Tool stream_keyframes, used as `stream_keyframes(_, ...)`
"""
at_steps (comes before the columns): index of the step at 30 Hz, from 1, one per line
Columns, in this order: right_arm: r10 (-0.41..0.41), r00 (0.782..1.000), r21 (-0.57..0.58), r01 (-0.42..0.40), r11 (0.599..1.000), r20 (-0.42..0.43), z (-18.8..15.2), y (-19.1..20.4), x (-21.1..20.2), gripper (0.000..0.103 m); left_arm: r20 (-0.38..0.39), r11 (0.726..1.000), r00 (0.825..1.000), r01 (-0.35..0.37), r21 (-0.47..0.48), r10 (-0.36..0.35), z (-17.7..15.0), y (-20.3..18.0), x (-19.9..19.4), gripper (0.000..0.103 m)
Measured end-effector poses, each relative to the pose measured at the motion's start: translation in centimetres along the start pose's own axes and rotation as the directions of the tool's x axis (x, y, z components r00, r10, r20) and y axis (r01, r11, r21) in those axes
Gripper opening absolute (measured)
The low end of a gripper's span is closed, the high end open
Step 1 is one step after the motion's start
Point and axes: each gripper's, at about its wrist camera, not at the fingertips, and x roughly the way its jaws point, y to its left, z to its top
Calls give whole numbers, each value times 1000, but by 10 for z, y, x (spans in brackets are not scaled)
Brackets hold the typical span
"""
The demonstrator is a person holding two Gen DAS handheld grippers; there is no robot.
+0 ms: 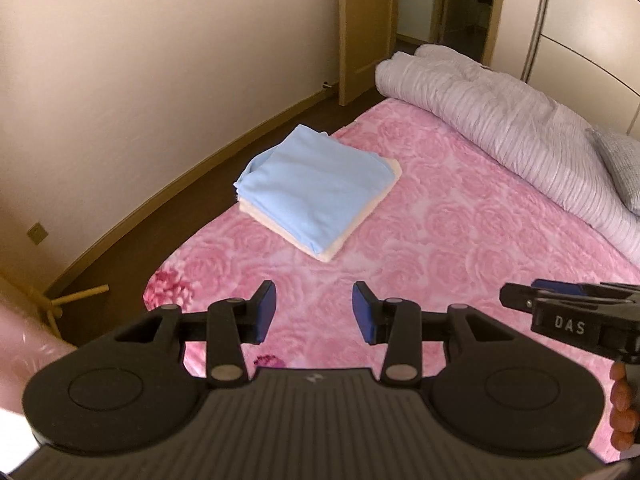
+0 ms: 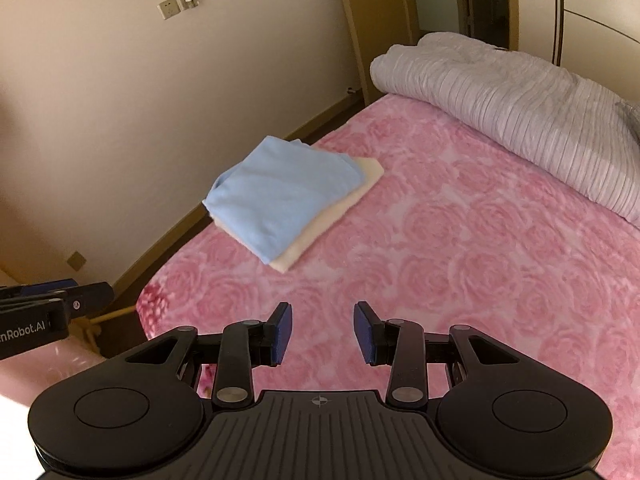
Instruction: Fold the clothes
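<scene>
On the pink bed (image 1: 440, 240), a blue garment (image 1: 312, 184) lies folded square on a cream one (image 1: 332, 250), near the bed's wall-side edge. Both the left gripper (image 1: 314, 310) and right gripper (image 2: 322, 330) hover short of the stack, fingers spread wide, holding nothing. This looks like finished folding; any further touch should press flat, not drag.

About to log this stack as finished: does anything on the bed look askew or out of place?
Only slightly: the folded blue garment sits offset on the cream one, leaving a cream strip and corner showing along the right and near edges. Both lie flat on the pink bedspread. Left gripper and right gripper are open, empty.
</scene>
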Motion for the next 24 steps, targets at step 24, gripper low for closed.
stream_keyframes(24,19,994,-141,-34,989,-107,-10,-15,-2,38,-59,984,991,-128,-124,122,-33,-25,-9,38)
